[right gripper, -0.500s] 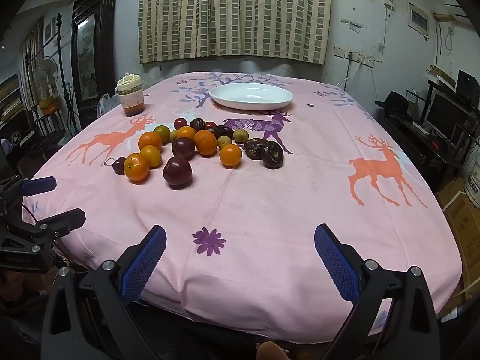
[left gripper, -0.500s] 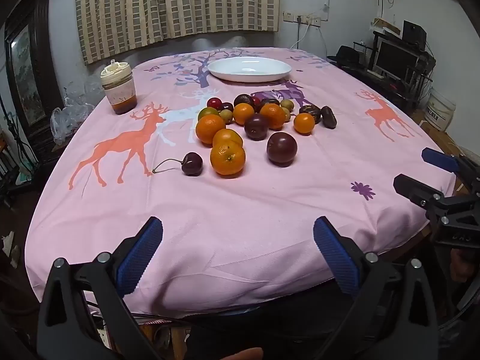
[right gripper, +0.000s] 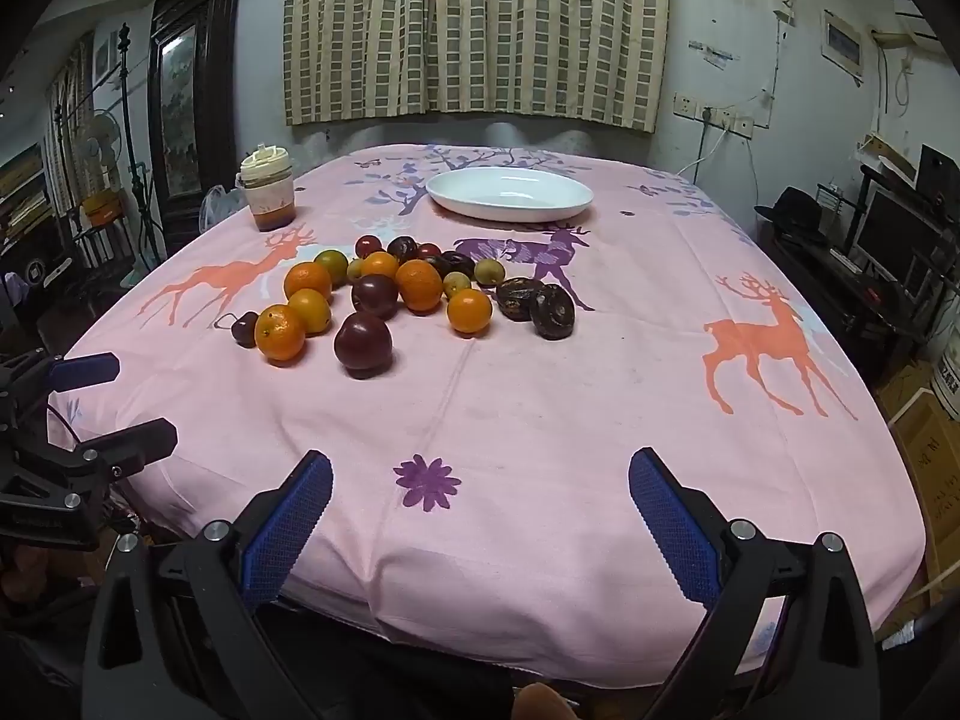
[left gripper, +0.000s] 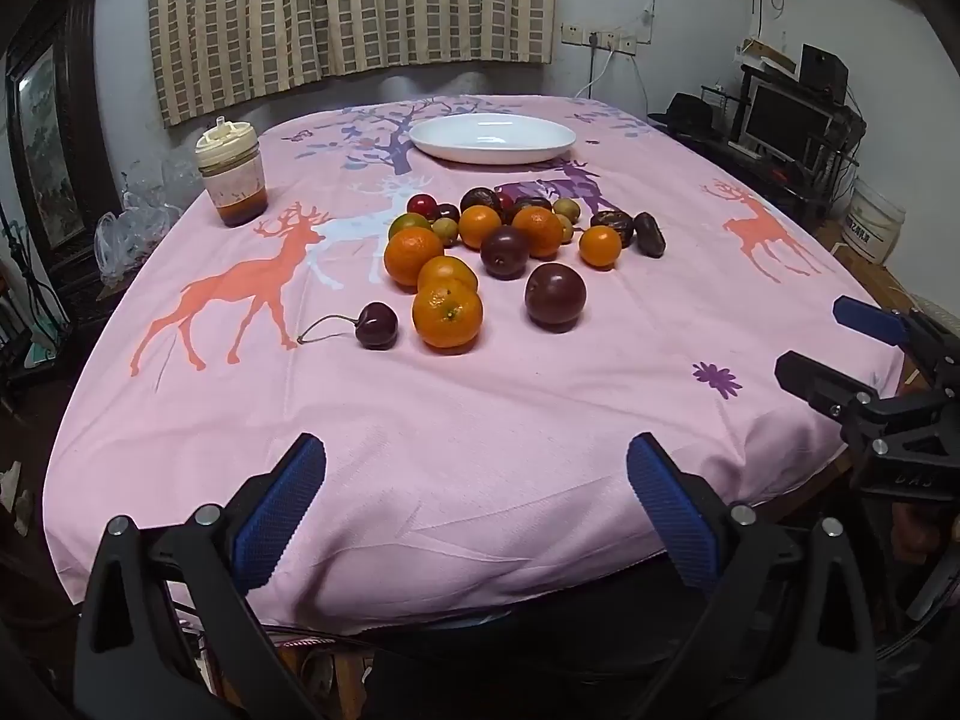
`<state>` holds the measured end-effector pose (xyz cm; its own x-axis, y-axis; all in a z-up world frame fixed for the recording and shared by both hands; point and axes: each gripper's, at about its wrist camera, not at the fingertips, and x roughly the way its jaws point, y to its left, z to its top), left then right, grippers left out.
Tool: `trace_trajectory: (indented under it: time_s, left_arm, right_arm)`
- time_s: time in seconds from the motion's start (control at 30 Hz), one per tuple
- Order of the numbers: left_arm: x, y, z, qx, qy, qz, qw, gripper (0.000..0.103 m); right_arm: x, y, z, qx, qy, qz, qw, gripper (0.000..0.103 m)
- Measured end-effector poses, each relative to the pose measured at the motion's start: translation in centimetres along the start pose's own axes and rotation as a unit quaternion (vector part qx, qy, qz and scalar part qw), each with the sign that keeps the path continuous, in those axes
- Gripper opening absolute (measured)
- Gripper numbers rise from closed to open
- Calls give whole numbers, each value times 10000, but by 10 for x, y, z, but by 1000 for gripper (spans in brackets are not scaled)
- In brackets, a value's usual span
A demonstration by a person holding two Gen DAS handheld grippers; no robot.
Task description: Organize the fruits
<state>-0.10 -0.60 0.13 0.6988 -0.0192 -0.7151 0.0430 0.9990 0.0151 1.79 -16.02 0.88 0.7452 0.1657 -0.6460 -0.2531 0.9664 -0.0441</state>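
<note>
A loose pile of fruit lies mid-table on the pink tablecloth point(left gripper: 480, 420): several oranges point(left gripper: 447, 313), dark plums point(left gripper: 555, 297), a cherry with a stem point(left gripper: 377, 326), small green fruits and dark dates point(left gripper: 650, 234). The pile also shows in the right wrist view point(right gripper: 363, 339). A white empty oval plate point(left gripper: 492, 138) stands behind it, also in the right wrist view point(right gripper: 510, 193). My left gripper point(left gripper: 477, 480) is open and empty at the near table edge. My right gripper point(right gripper: 480, 486) is open and empty, to its right point(left gripper: 840, 348).
A lidded jar with brown contents point(left gripper: 231, 177) stands at the table's far left. A dark cabinet point(right gripper: 186, 132) is left of the table. A monitor and shelves point(left gripper: 786, 120) stand to the right. A curtain hangs on the back wall.
Both grippers have shifted only slightly; the fruit and plate have not moved.
</note>
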Motion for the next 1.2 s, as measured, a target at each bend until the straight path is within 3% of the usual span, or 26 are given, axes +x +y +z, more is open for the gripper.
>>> trace_trajectory:
  time_s: [1.2]
  left_arm:
    - [0,10,-4,-65,-56,115,9999,98]
  right_arm:
    - [-1,-2,0,-33,-20,-39,10000,99]
